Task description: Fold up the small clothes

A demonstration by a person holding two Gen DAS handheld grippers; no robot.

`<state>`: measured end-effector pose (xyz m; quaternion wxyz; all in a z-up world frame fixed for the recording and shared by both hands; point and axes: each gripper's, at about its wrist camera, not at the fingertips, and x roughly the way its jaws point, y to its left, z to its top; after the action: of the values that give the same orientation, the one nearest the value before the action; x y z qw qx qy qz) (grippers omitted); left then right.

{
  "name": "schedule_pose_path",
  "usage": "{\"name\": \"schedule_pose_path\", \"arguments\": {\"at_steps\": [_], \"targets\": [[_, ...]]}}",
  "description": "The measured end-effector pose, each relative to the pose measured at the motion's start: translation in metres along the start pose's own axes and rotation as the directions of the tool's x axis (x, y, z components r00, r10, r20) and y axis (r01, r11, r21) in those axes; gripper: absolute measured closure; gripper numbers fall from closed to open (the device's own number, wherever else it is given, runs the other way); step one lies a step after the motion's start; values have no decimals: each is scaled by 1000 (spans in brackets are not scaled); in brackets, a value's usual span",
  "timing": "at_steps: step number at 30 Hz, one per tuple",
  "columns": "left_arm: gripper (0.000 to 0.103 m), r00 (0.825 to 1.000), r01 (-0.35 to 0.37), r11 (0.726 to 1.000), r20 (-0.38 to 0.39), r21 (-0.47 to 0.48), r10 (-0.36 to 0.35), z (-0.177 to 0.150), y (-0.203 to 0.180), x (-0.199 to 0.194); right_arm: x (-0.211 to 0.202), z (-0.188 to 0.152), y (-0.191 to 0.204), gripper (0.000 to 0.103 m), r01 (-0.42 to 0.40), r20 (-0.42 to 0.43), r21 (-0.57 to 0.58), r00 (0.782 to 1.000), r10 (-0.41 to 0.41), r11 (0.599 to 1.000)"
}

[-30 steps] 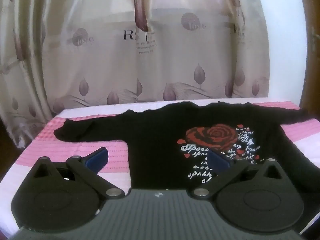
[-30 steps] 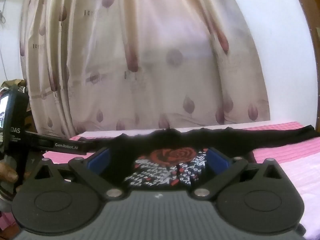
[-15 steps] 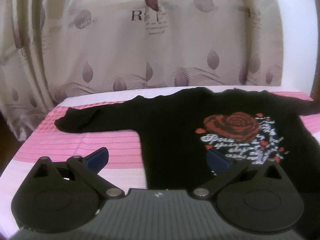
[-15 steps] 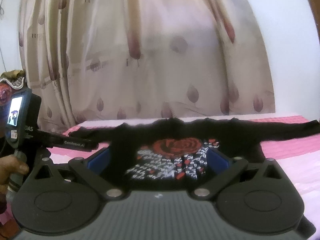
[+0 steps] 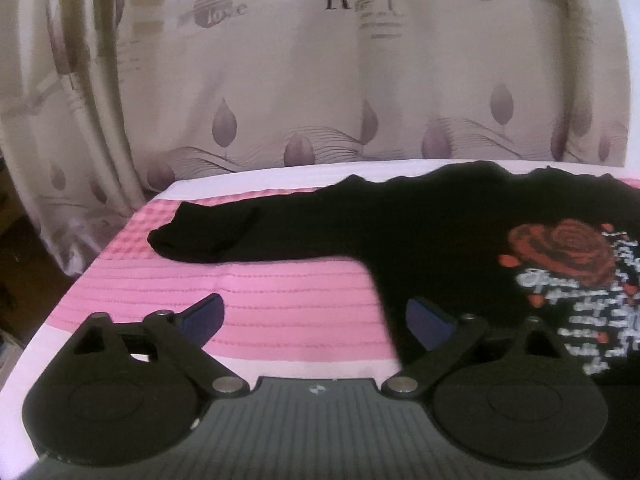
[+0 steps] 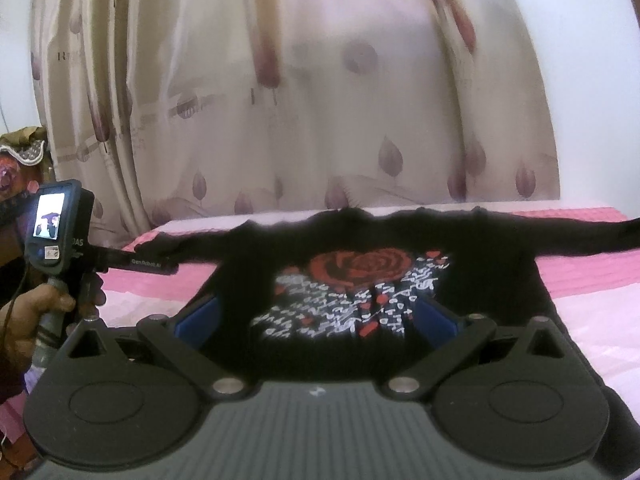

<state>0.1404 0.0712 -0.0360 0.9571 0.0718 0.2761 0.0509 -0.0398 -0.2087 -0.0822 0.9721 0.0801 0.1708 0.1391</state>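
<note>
The black sweater [image 6: 360, 276] lies flat on the pink bedspread [image 5: 256, 292], sleeves stretched left to right across the frame, neckline toward the curtain [image 6: 304, 92] at the top. Only the right wrist view shows both sleeves and, at left, a hand [image 6: 28, 312] gripping the other tool's handle; the left view shows just the left sleeve. The left gripper [image 5: 316, 316], jaws wide but closing, holds nothing; the right gripper [image 6: 316, 316] stands apart, empty, over the sweater's hem.
</note>
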Motion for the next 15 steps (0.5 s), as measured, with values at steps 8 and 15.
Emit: {"name": "schedule_pose_path", "arguments": {"at_steps": [8,15], "targets": [[8,997,-76,991,-5,-109,76,-2,51,30,12,-4,-1,0,-9,-39,12,999,9,1000],[8,995,-104,986,-20,-128,103,3,65,41,17,-5,3,0,-16,-53,-1,998,16,1000]]}}
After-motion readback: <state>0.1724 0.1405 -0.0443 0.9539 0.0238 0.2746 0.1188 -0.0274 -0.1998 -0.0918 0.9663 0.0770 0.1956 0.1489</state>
